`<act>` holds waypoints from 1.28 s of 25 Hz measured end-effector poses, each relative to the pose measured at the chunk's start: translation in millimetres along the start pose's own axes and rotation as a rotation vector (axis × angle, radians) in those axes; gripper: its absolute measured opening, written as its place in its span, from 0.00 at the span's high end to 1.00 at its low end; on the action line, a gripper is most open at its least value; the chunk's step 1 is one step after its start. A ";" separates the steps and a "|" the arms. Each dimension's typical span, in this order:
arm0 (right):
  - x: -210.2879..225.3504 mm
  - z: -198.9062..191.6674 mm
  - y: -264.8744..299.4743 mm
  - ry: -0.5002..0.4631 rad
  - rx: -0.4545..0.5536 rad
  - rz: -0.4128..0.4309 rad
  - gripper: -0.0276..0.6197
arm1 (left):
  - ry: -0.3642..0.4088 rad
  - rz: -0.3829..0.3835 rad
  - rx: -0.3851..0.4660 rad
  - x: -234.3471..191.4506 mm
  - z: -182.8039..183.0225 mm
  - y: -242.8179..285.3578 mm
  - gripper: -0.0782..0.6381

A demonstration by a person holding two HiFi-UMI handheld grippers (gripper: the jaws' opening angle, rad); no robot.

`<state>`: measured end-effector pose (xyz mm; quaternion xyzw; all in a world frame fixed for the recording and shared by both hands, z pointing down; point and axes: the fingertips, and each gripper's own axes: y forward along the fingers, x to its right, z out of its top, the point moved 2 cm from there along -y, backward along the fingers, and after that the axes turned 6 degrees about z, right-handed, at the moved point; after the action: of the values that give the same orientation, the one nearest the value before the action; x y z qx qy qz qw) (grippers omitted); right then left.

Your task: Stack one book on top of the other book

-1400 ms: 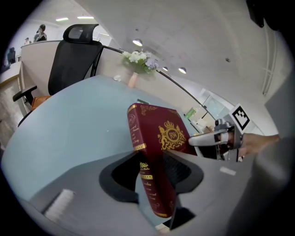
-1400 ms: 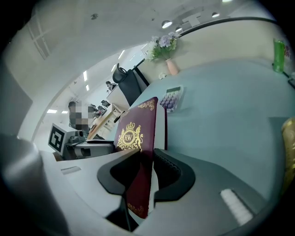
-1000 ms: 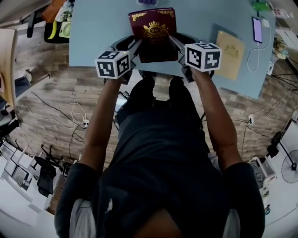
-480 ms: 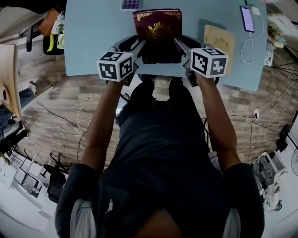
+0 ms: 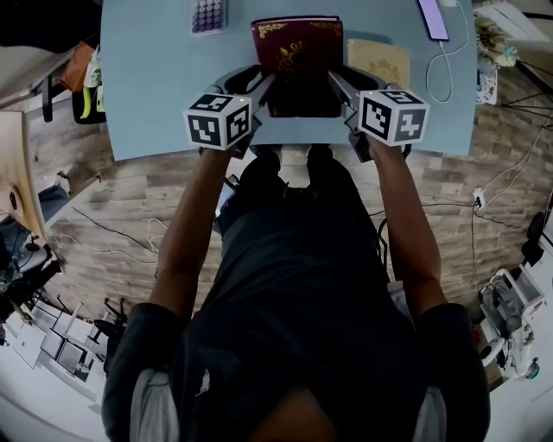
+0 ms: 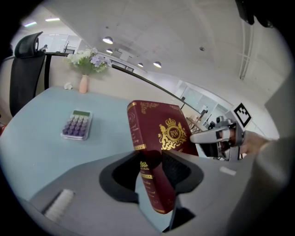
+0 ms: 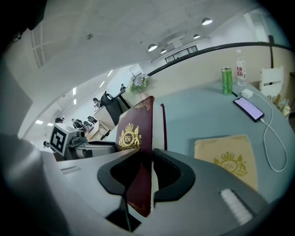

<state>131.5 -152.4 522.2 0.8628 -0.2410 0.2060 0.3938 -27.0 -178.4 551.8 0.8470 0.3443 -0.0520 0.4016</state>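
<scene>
A maroon book [image 5: 298,59] with gold print hangs above the pale blue table [image 5: 155,78], clamped from both sides. My left gripper [image 5: 264,88] is shut on its left, spine edge; in the left gripper view the book [image 6: 159,138] stands tilted between the pads. At the book's right edge my right gripper [image 5: 337,88] is shut too, and the right gripper view shows the cover [image 7: 137,138] pinched between its jaws. A tan book [image 5: 378,62] lies flat on the table just right of the held one, and it shows as well [image 7: 228,159] in the right gripper view.
A purple-keyed calculator [image 5: 207,15] lies at the far left. A phone [image 5: 432,17] on a white cable sits at the far right, with a green can [image 7: 226,81] and a bottle [image 7: 239,69] behind. A vase of flowers [image 6: 85,69] stands far back.
Both grippers have carried the maroon book to the right and slightly up. The gap between it and the tan book has shrunk to almost nothing.
</scene>
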 end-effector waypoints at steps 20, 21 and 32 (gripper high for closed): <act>102.7 -5.0 -58.7 0.051 -0.045 -0.062 0.82 | 0.040 -0.062 -0.095 85.7 -6.5 79.9 0.62; 107.7 -6.7 -61.2 0.054 -0.047 -0.064 0.82 | 0.042 -0.065 -0.100 89.7 -8.2 83.6 0.62; 155.1 -25.1 -87.3 0.109 -0.072 -0.080 0.82 | 0.031 -0.106 -0.146 130.3 -18.5 117.5 0.62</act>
<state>301.7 -122.1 571.3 0.8447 -0.1915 0.2280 0.4449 141.7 -146.3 592.5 0.7966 0.3979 -0.0350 0.4537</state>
